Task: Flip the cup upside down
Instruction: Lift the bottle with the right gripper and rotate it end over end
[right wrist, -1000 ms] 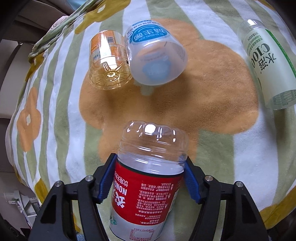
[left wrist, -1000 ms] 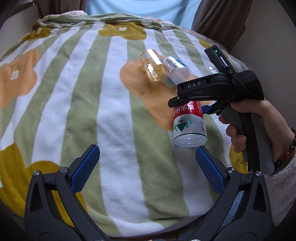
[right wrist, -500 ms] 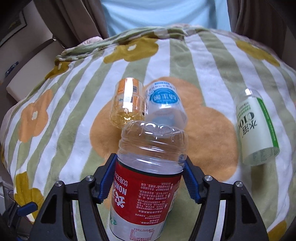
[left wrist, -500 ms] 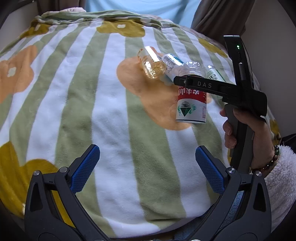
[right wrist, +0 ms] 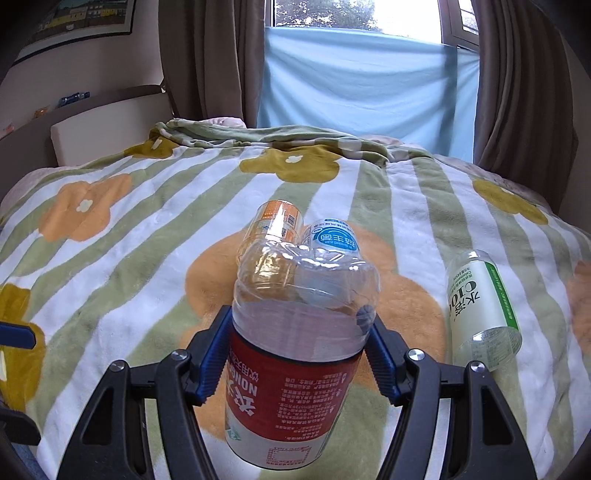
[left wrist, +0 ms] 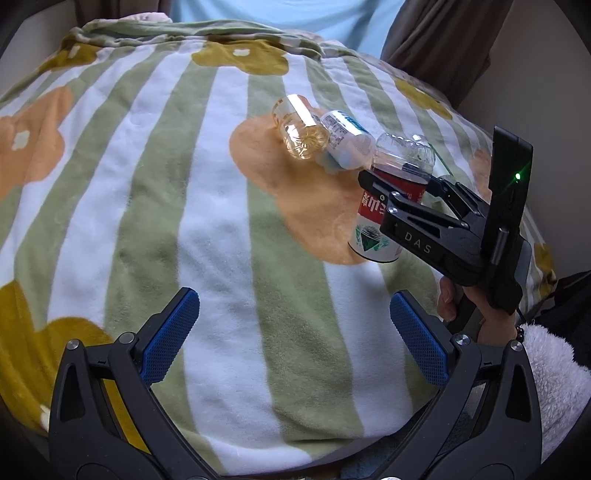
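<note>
This is a bedroom in a home. A soft blanket (right wrist: 155, 236) with stripes and flowers covers a bed. Brown curtains (right wrist: 214, 59) hang by a window (right wrist: 354, 14), and a picture (right wrist: 81, 18) is on the wall.

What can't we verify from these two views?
- Red-label cup: whether its lower rim touches the blanket; right wrist view cuts it off, right gripper covers it in the left wrist view.
- Green-label cup: almost wholly hidden behind the right gripper in the left wrist view.
- Label print: too small.
</note>
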A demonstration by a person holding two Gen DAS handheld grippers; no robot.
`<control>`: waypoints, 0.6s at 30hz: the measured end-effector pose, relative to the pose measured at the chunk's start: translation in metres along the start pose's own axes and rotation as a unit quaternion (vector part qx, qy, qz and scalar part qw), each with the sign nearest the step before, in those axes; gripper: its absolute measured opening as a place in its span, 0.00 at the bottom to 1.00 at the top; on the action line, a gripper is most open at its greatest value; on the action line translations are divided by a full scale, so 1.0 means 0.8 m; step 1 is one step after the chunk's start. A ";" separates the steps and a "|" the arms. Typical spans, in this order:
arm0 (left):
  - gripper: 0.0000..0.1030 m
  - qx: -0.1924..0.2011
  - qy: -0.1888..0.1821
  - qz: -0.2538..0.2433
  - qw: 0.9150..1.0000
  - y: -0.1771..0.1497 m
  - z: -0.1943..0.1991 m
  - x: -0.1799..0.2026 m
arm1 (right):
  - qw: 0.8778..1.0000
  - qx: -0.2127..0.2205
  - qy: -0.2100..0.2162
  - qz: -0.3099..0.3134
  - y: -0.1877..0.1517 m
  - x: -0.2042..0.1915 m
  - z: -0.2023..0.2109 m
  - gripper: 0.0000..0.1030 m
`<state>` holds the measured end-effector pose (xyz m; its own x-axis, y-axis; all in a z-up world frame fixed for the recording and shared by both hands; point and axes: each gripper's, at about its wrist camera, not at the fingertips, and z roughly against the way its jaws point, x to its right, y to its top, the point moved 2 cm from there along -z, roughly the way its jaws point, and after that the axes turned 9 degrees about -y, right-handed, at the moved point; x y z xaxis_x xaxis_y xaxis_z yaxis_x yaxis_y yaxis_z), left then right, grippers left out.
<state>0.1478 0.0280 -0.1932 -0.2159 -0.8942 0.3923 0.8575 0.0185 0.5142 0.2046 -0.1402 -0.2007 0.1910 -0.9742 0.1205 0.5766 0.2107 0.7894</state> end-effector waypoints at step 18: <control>1.00 0.022 -0.004 0.012 1.000 0.004 0.021 -0.004 | 0.998 0.004 0.021 0.062 -0.025 -0.016 0.032 0.60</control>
<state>0.1436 0.0385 -0.1802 -0.1983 -0.8900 0.4107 0.8417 0.0601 0.5366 0.1702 -0.1343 -0.2026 0.2940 -0.9362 0.1924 0.5401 0.3288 0.7747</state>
